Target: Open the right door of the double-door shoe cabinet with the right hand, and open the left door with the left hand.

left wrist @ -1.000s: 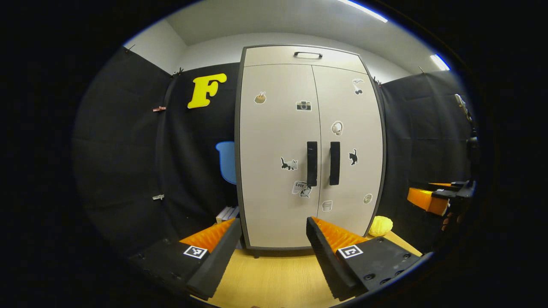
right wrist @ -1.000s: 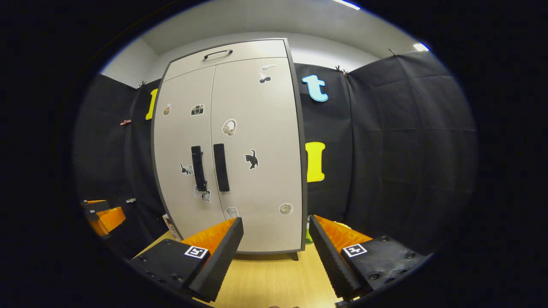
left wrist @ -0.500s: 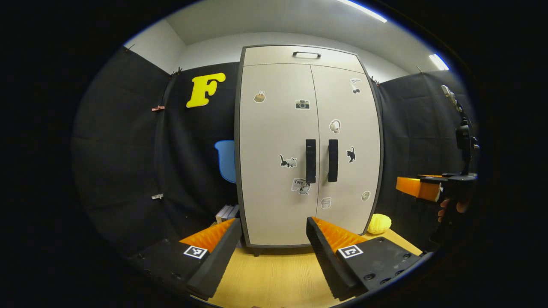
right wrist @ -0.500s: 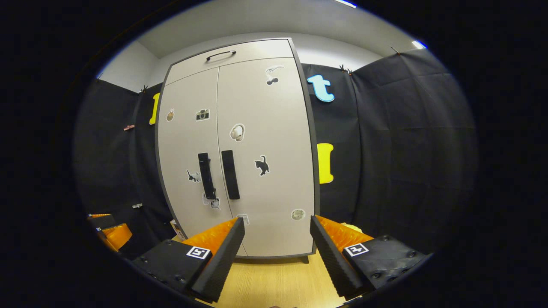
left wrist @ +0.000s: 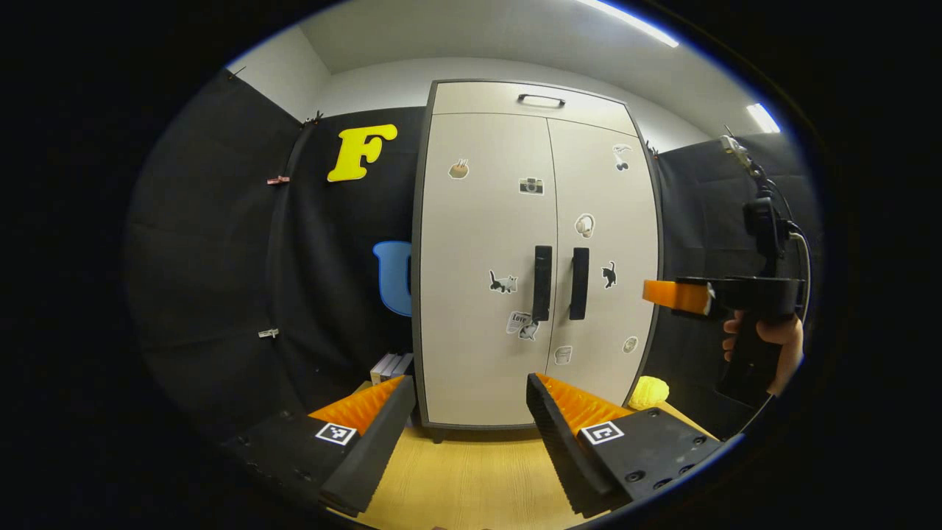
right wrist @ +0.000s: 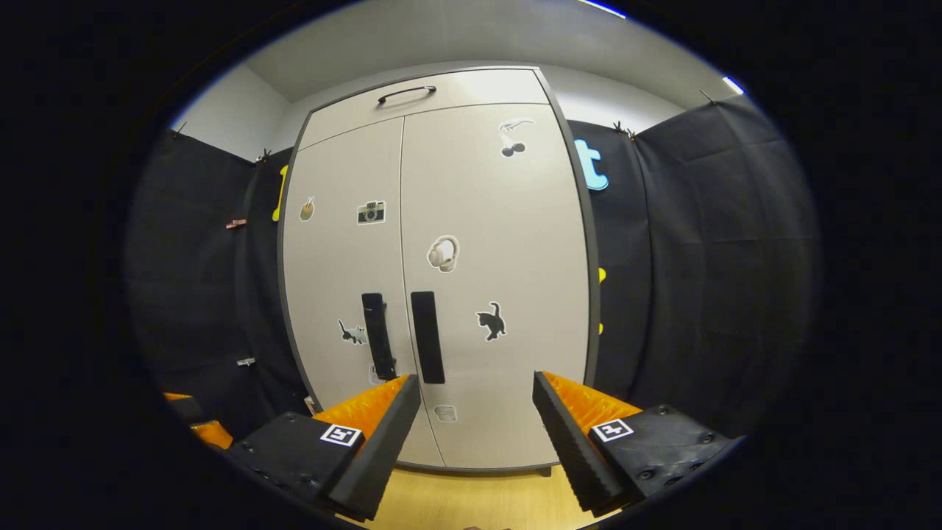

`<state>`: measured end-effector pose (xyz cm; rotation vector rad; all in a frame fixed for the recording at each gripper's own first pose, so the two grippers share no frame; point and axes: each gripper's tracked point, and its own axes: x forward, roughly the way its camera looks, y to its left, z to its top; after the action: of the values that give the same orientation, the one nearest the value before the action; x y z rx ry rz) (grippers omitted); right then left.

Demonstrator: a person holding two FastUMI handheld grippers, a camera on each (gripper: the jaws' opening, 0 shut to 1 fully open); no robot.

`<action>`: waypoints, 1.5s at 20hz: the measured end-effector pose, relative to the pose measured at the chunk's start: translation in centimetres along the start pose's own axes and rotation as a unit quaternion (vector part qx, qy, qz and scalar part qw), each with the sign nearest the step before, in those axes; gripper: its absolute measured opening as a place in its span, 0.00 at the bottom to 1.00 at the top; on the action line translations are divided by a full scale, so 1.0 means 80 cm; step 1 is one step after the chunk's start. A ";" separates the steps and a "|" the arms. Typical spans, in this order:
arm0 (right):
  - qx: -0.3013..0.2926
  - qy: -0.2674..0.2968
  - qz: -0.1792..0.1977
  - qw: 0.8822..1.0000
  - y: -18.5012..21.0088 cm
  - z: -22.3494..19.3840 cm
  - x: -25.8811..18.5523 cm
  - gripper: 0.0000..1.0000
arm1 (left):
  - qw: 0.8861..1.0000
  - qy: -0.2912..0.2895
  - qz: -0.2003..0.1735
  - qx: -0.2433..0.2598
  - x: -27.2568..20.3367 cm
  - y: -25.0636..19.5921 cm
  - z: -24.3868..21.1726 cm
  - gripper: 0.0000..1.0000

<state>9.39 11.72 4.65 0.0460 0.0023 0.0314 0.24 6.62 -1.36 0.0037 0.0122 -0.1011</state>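
Around me black cloth (left wrist: 213, 243) hangs as the booth's wall on every side, pinned up by small clips (left wrist: 277, 179), and above it I see pale grey wall (left wrist: 368, 88) and ceiling (right wrist: 412, 37) with bright strip lights (left wrist: 633, 22). Under me lies a light wood-grain floor (left wrist: 471, 478). Low against the cloth I see a knobbly yellow thing (left wrist: 649, 391) on one side and a small stack of pale flat things (left wrist: 390, 366) on the other; what they are I cannot tell.

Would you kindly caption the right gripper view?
Open right gripper faces the closed shoe cabinet, near its right door handle.
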 end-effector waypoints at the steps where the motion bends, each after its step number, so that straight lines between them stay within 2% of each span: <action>1: -0.002 0.002 -0.001 1.000 0.004 0.002 0.013 0.98 | 1.000 0.000 0.003 -0.001 0.001 0.004 -0.002 0.95; 9: -0.020 0.015 0.011 1.000 0.041 -0.007 0.112 0.98 | 0.999 0.021 0.046 -0.016 0.005 0.057 -0.032 0.95; 13: -0.032 0.023 -0.002 0.999 0.047 -0.019 0.157 0.98 | 0.997 0.032 0.061 -0.016 0.005 0.074 -0.047 0.95; 16: -0.036 0.026 -0.020 0.999 0.044 -0.025 0.179 0.99 | 0.997 0.035 0.069 -0.018 0.003 0.083 -0.054 0.95; 21: -0.060 0.039 -0.021 0.997 0.054 -0.038 0.192 0.99 | 0.996 0.041 0.071 -0.043 0.000 0.094 -0.063 0.95; 23: -0.063 0.044 -0.032 0.997 0.053 -0.042 0.194 0.90 | 0.995 0.042 0.074 -0.048 -0.001 0.099 -0.064 0.95; 24: -0.061 0.046 -0.035 0.996 0.054 -0.043 0.194 0.77 | 0.995 0.039 0.079 -0.040 -0.002 0.104 -0.062 0.95; 25: -0.054 0.050 -0.038 0.997 0.054 -0.046 0.197 0.71 | 0.996 0.034 0.081 -0.026 -0.003 0.106 -0.058 0.95; 26: -0.048 0.055 -0.042 0.996 0.055 -0.048 0.196 0.57 | 0.996 0.029 0.080 -0.014 -0.004 0.106 -0.055 0.95; 28: -0.035 0.059 -0.032 0.997 0.065 -0.041 0.188 0.59 | 0.997 0.029 0.069 -0.016 -0.003 0.103 -0.057 0.95; 30: -0.023 0.056 -0.042 0.997 0.062 -0.051 0.197 0.37 | 0.997 0.036 0.060 -0.034 -0.005 0.102 -0.064 0.95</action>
<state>24.99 17.39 0.77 -0.0017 0.1155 -0.0509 0.59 14.76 -6.45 -0.0591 0.0881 0.0189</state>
